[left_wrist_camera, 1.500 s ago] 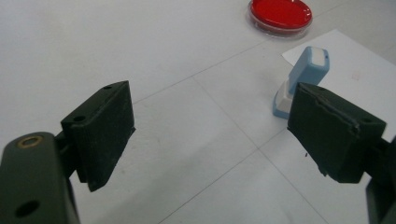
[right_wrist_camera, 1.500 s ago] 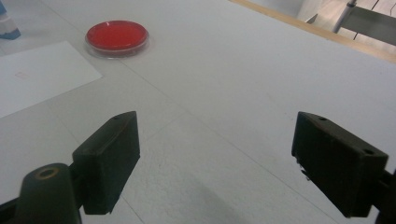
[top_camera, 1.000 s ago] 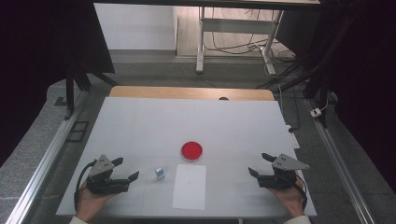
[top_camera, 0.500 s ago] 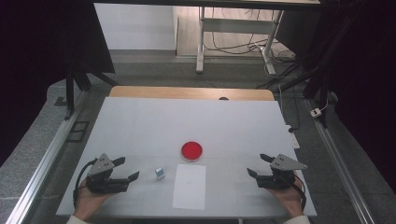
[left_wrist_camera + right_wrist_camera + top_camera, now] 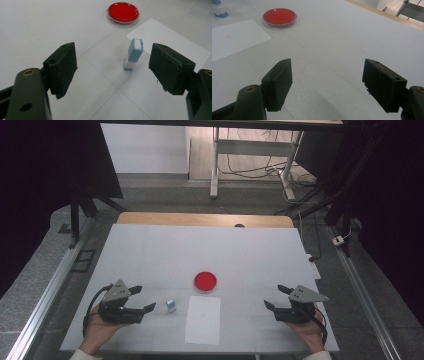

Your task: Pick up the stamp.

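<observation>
On the table (image 5: pixel 150 250) we note a paper sheet (image 5: pixel 203 319) at the near edge, centre. A dish (image 5: pixel 205 281) sits just behind it. A small stamp (image 5: pixel 171 306) stands upright just left of the sheet, apart from it.

The left gripper (image 5: pixel 112 72) holds its jaws wide apart before a small blue-and-white stamp (image 5: pixel 133 54) standing on the bench (image 5: pixel 37 27), beside a white paper (image 5: pixel 170 42) and near a red dish (image 5: pixel 123 12).

High view: fixed overhead, facing forward and down across the whole bench (image 5: pixel 150 250). Gripper views: low, close to the surface, each looking along its own jaws — both share the red dish (image 5: pixel 123 12) and paper sheet (image 5: pixel 234 37).
</observation>
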`<state>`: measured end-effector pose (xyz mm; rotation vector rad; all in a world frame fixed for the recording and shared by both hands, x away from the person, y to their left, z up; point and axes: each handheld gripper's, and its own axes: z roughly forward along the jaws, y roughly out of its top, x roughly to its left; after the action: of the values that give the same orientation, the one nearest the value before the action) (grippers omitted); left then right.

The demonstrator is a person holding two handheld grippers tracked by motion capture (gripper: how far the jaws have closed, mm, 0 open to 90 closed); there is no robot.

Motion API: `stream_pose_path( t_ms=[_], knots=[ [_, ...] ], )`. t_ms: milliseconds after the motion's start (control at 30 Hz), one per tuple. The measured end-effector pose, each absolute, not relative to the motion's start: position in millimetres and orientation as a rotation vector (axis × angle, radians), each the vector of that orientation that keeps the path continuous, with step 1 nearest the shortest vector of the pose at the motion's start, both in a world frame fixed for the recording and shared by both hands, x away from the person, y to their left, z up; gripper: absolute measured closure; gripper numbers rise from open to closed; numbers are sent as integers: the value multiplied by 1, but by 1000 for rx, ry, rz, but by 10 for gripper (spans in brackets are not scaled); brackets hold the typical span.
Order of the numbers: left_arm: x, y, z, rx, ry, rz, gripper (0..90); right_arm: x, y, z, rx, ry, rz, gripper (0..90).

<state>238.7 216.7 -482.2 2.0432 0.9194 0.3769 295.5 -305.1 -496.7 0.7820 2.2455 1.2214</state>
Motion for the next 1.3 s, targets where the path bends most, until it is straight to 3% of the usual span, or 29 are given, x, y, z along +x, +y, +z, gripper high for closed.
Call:
stream_pose_path(
  t_ms=[1300],
  knots=[
    [267,156,-481,2236,808,279,240,296,-300,-499,774,2271,1203,242]
  ],
)
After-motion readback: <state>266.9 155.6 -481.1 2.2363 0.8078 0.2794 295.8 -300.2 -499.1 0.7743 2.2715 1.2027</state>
